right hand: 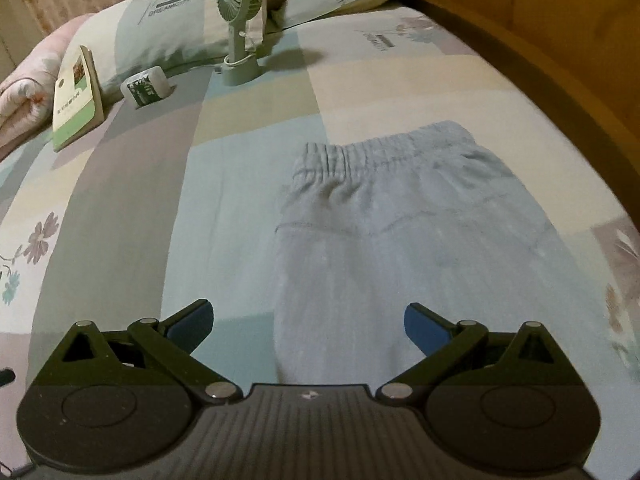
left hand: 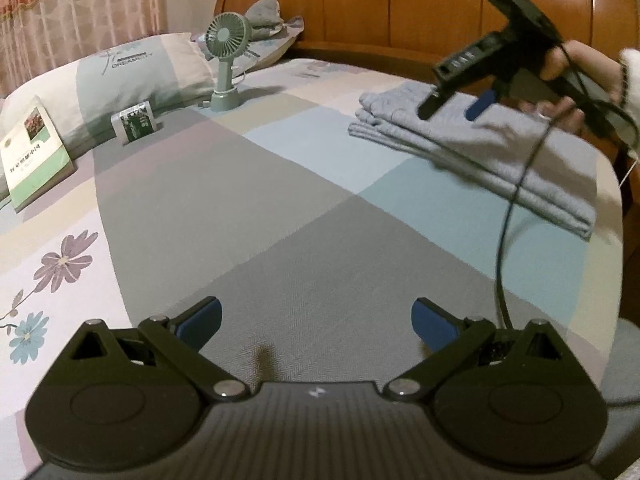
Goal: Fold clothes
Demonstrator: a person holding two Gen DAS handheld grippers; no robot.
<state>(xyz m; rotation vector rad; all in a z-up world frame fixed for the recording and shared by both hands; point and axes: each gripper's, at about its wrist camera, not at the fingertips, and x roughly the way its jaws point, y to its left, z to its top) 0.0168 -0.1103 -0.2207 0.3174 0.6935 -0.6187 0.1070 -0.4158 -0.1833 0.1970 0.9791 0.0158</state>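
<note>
Both claws spread wide: right claw (right hand: pixel 309 326) hovers over the folded grey sweatpants (right hand: pixel 400 240), left claw (left hand: pixel 317 322) above bare bed (left hand: pixel 280 220).

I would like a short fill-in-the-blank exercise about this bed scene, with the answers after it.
1. The grey sweatpants lie folded on the ____.
2. Both the left gripper and the right gripper are ____.
3. The small green ____ stands upright near the pillow.
4. A green book leans against the ____.

Answers: bed; open; fan; pillow
</note>
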